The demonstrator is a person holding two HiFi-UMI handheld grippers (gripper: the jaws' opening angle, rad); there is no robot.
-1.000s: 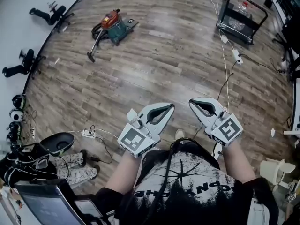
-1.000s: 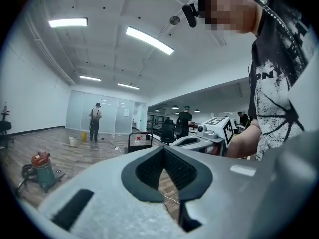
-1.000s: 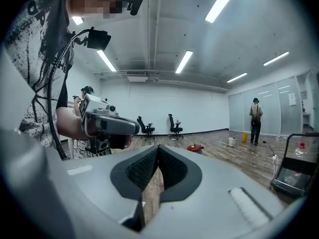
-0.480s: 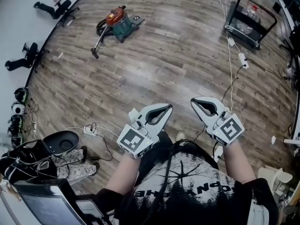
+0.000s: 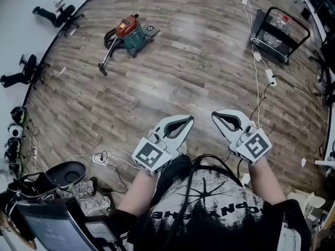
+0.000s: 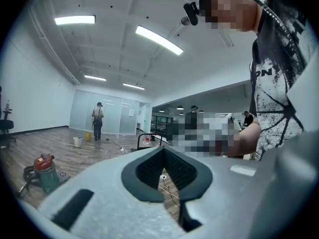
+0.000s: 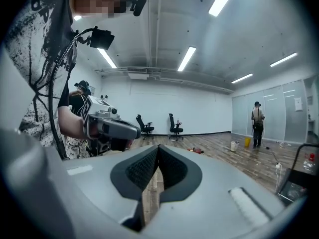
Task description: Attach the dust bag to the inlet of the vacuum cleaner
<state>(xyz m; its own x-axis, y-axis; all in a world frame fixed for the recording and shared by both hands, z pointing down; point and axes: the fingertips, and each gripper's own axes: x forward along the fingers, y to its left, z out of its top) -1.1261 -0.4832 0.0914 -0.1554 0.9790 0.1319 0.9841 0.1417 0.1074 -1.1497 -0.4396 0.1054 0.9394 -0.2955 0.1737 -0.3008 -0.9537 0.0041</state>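
A: jaw state?
B: left gripper has its tips pressed together, with nothing between the pads. right gripper is the same: tips meeting, empty

A: where are they?
B: both are held about level in front of the operator, side by side with a gap between them. tips point out over the wood floor

A: vacuum cleaner?
B: vacuum cleaner is far up-left in head view, upright, well apart from both grippers. red top, teal body. hose runs from it to a floor nozzle lying on the floor. a small dark flat item sits just beside the body, can't tell what it is

A: does either gripper view show it?
B: left gripper view does, low at the left edge and small

A: rest of room?
B: black cart up-right, with a white cable running past it. two office chairs at the far wall. second person stands by a glass wall, bucket near their feet
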